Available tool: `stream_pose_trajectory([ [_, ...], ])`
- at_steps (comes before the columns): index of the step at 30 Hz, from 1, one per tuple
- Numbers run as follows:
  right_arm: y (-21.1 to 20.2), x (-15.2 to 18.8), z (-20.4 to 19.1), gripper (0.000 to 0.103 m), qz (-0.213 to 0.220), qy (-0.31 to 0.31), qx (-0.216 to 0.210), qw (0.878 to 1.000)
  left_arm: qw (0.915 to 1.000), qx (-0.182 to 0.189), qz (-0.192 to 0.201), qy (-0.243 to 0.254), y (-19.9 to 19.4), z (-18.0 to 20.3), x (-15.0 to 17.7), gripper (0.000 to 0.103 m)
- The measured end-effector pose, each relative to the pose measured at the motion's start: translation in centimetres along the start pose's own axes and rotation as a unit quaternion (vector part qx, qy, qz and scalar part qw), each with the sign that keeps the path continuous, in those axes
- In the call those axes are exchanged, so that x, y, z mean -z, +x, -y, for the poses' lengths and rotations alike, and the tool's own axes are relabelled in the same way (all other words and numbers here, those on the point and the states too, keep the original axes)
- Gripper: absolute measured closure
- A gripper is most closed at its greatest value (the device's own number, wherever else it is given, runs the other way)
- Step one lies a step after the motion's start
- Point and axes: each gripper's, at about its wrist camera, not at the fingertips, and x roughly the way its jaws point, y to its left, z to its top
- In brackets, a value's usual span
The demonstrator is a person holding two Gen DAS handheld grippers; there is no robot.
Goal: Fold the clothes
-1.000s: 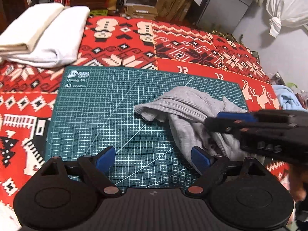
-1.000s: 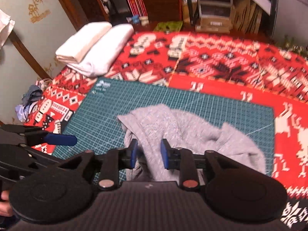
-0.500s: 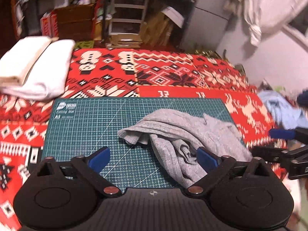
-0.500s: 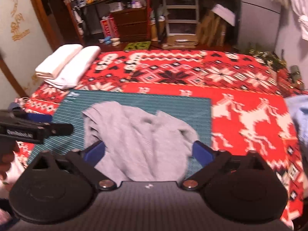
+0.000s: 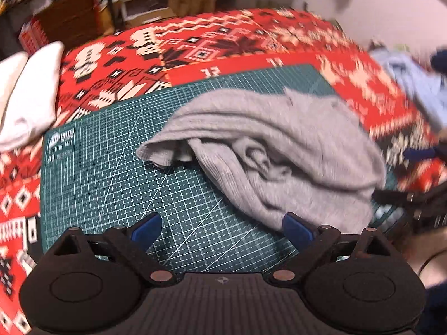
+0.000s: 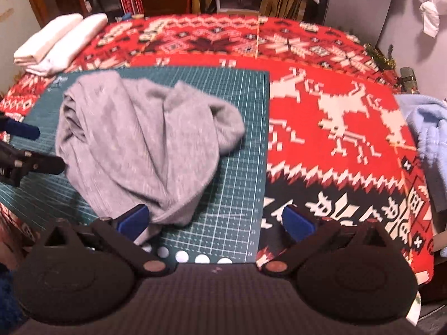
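On the green gridded cutting mat (image 6: 237, 167) our crumpled grey knit garment (image 6: 139, 139) lies unfolded; both tools, left (image 5: 222, 230) and right (image 6: 215, 220), gape empty, so all folding remains.

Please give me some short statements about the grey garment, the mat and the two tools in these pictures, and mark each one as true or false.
1. The grey garment lies crumpled on the green cutting mat. True.
2. The right tool is shut on the garment. False: its jaws stand wide open and hold nothing.
3. The left tool is open. True.
4. The folded white towels lie on the mat. False: they rest on the red patterned cloth, beyond the mat's far left corner.
5. A light blue cloth lies at the right edge of the table. True.
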Motion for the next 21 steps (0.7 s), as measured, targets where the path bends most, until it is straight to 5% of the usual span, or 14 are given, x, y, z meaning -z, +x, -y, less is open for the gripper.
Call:
stream_pose_trajectory([
  [5,1.8,0.3,0.8,0.0,-0.02,0.017,0.004,1.0,0.9998,-0.003,-0.012,0.018,1.7,-0.3,0.5,0.011],
  [12,2.3,1.3,0.7,0.0,0.024,-0.018,0.006,1.0,0.9994,0.007,0.001,0.034,2.8,-1.7,0.5,0.0],
  [21,2.0,1.6,0.5,0.0,0.043,-0.023,0.003,0.999,0.9984,0.016,0.017,0.051,2.7,-1.7,0.5,0.0],
])
